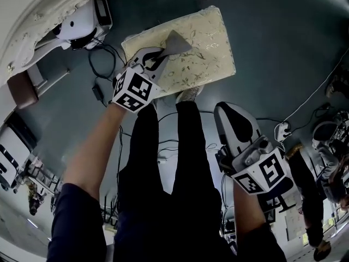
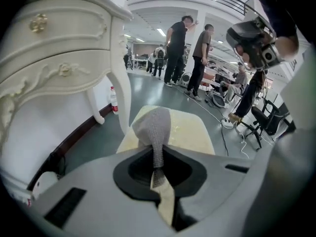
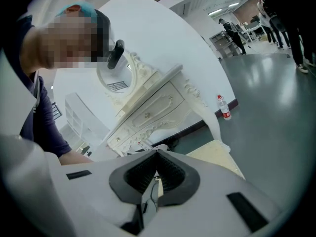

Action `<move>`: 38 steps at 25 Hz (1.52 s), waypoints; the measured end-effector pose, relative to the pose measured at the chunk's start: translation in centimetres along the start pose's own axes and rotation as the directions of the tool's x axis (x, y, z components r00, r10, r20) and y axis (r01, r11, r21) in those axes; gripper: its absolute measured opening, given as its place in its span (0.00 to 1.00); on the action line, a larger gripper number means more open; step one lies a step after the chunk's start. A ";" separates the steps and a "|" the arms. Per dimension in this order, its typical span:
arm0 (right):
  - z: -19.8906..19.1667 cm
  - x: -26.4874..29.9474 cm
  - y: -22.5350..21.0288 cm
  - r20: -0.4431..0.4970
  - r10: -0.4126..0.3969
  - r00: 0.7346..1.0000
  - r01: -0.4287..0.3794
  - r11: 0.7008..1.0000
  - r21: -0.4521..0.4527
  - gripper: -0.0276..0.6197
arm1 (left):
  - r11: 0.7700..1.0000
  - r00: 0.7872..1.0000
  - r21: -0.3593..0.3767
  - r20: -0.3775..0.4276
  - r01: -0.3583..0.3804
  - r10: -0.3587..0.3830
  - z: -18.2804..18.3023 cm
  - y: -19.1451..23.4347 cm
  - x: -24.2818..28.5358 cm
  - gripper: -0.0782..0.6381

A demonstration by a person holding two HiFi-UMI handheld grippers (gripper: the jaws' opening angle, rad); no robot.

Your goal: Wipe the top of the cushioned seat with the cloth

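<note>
The cushioned seat (image 1: 204,53) is a cream, floral-patterned pad low on the grey floor ahead of me. A grey cloth (image 1: 176,41) lies on its near left part. My left gripper (image 1: 157,58) is at the cushion's near edge, shut on the cloth's tail. In the left gripper view the cloth (image 2: 154,126) rises in a bunch from the shut jaws, with the cushion (image 2: 192,132) behind it. My right gripper (image 1: 227,111) hangs beside my right leg, away from the seat, shut with nothing in it. In the right gripper view the cushion's corner (image 3: 217,154) shows beyond the gripper (image 3: 157,153).
An ornate white dresser (image 2: 64,58) stands left of the cushion, its leg (image 2: 121,93) close to it. Black cables (image 1: 101,64) and a white device (image 1: 82,23) lie on the floor to the left. People (image 2: 175,48) and an office chair (image 2: 266,122) are farther back.
</note>
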State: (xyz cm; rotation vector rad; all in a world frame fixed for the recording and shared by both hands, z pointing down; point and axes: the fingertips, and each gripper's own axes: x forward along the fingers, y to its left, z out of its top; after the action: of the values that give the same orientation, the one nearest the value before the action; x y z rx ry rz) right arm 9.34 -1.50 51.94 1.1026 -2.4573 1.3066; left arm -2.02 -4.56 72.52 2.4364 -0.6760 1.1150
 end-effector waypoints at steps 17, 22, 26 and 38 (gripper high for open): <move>-5.2 3.9 6.8 -0.051 0.010 0.999 -0.011 1.000 -0.018 0.08 | 1.000 0.998 -0.024 -0.054 0.014 -0.015 -11.9 -0.8 -5.3 0.14; -4.7 1.4 4.2 -0.037 -0.024 0.999 0.024 1.000 -0.003 0.08 | 0.999 0.998 0.005 -0.054 0.042 -0.042 -9.2 -2.6 -2.4 0.14; -3.7 -0.9 1.6 -0.008 -0.045 0.999 0.045 0.999 0.019 0.08 | 0.997 0.996 0.039 -0.061 0.071 -0.068 -6.3 -3.7 0.2 0.14; -0.6 -8.7 -7.1 0.062 -0.135 0.989 0.130 0.988 0.084 0.08 | 0.979 0.988 0.136 -0.062 0.150 -0.142 4.5 -8.1 9.4 0.14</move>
State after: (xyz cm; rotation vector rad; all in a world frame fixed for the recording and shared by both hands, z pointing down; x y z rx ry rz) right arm 20.19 1.15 53.20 1.3258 -2.3493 1.3590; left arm 10.56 -2.82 76.00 2.5165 -0.4073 1.1985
